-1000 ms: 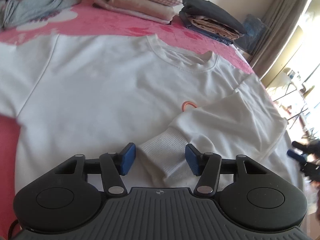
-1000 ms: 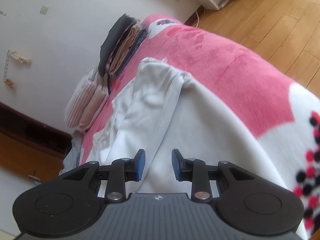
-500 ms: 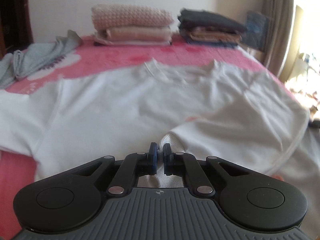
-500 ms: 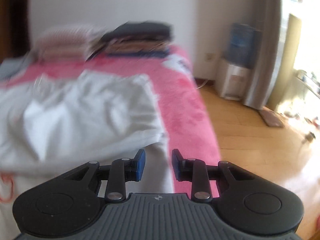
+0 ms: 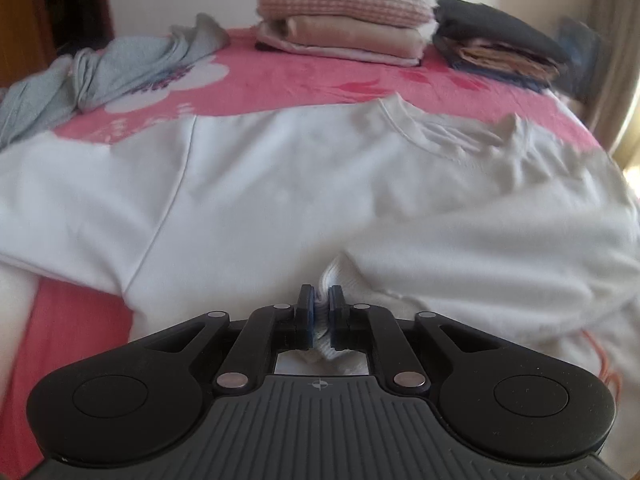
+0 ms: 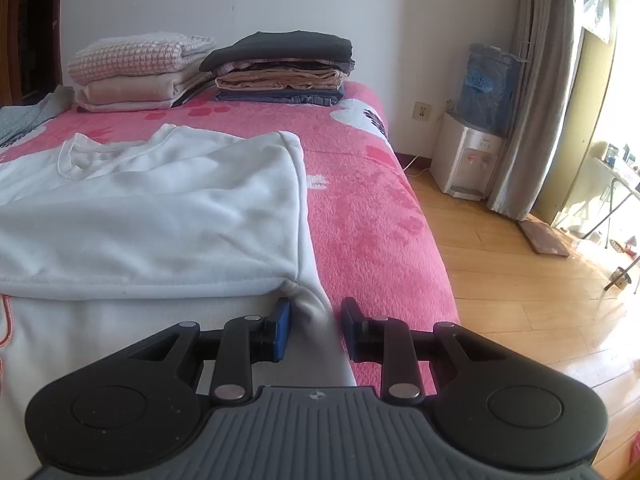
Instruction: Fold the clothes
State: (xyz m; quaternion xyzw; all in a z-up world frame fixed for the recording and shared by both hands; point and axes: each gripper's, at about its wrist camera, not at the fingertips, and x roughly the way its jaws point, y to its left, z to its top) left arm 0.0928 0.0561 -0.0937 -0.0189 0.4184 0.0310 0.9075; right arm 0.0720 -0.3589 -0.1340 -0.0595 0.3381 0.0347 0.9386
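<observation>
Soft, floppy sweatshirt (image 5: 280,184); left gripper (image 5: 320,314) pinches the ribbed cuff (image 5: 334,276). Right gripper (image 6: 315,326), spread, straddles the side fold at 6 o'clock; grab seams.

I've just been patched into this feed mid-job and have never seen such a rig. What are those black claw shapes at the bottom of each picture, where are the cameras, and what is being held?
Each black shape is a hand-held two-finger gripper; a person carries one in each hand. A camera on each looks forward along its fingers, so you get a left view and a right view.

On the pink blanket lies a white sweatshirt, one sleeve folded across its front. At the far end are two stacks of folded clothes and a crumpled grey garment.

The left gripper has just closed on that sleeve's ribbed cuff and pinches it. The right gripper is open, with the sweatshirt's side edge between its fingers, ungripped.
</observation>
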